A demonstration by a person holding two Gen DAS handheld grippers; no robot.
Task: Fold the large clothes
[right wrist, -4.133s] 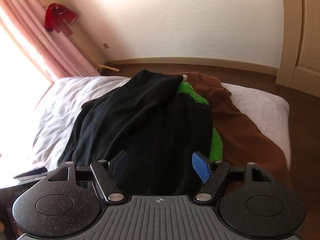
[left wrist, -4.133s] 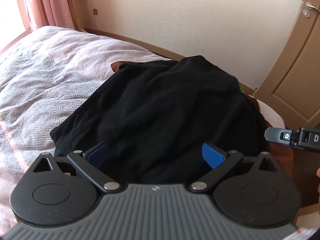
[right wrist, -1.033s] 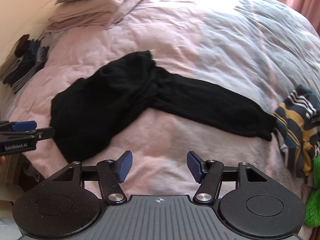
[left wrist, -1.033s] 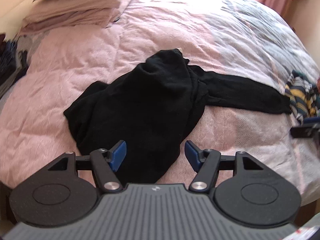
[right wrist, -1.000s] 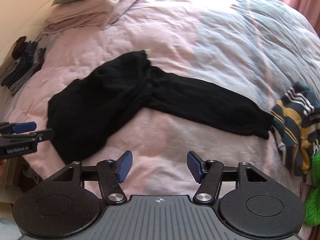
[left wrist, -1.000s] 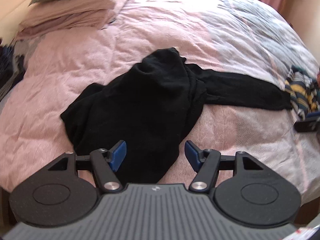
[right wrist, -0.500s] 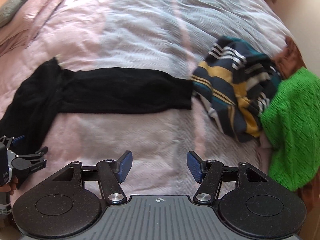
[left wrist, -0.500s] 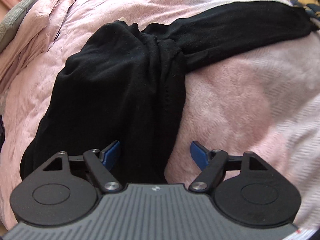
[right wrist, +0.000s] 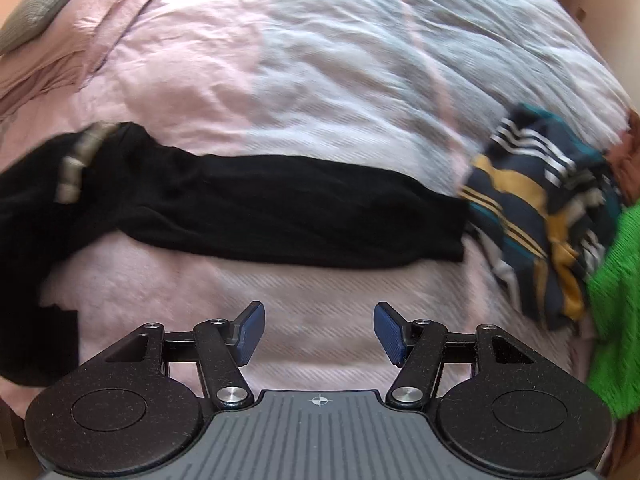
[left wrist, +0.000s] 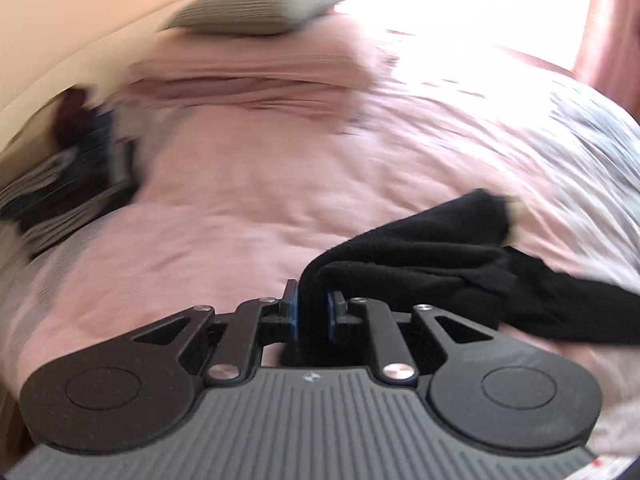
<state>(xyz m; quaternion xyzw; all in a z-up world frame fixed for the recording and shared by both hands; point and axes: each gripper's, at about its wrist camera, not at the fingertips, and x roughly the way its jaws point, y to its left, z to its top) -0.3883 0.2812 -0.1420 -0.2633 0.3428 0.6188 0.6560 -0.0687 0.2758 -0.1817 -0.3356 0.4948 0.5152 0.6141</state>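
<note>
Half a second ago the left gripper [left wrist: 312, 312] hung over the soft black knit sweater [right wrist: 256, 204] with its blue pads wide apart. Now the pads have come together and pinch a thick bunch of the black cloth. The left wrist view is smeared, so that hand looks like it is moving fast.

From the pinch, the black cloth runs off to the right across the wrinkled pink bedspread [left wrist: 248, 200] and lies loose in folds. A grey ribbed pillow [left wrist: 256, 8] sits at the far end of the bed. A dark pile of other clothes [left wrist: 64, 168] lies at the left edge, too blurred to tell apart.

The right gripper [right wrist: 319, 338] holds nothing. Its blue pads stand wide apart above bare bedspread, a little way in front of the sweater. In that view one long sleeve of the sweater stretches across the bed from left to right. Its cuff end stops just beside a crumpled navy top with yellow and white stripes [right wrist: 536, 208]. A bright green knit [right wrist: 616, 300] lies past that on the right.

The sleeve lies sideways to the right gripper, not pointing at it. The right hand is the nearer one to the cuff, and the left hand has the body end. I think the sweater first needs to be spread flat, so the right gripper would have to reach forward and to the right for the cuff.
</note>
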